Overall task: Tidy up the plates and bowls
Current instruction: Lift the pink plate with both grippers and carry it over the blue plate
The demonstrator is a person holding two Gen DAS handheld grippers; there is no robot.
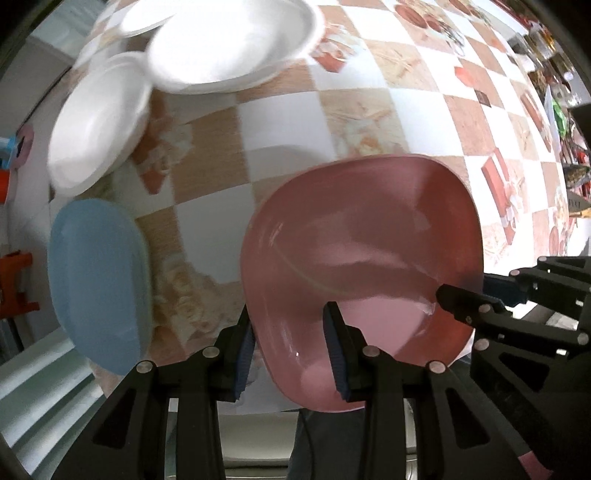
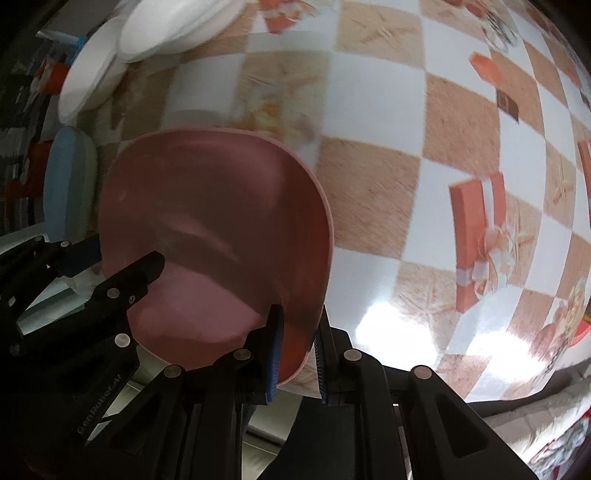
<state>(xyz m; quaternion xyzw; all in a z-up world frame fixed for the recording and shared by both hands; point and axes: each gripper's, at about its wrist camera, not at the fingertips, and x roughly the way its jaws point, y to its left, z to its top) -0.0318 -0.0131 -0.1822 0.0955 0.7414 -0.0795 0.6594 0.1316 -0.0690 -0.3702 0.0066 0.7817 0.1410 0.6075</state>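
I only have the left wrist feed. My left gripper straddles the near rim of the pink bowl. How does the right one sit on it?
Observer: The right gripper straddles the pink bowl at its right-hand wall, one finger inside, one outside.
Operator: Closed on it?
Observer: The pads look close against the wall, but I cannot confirm a firm clamp.
Operator: What lies to the right of the bowl?
Observer: Checkered tablecloth with a printed gift-box picture; no dishes show there.
Operator: And the blue dish?
Observer: In the right wrist view the blue dish sits left of the bowl, below the white plates.
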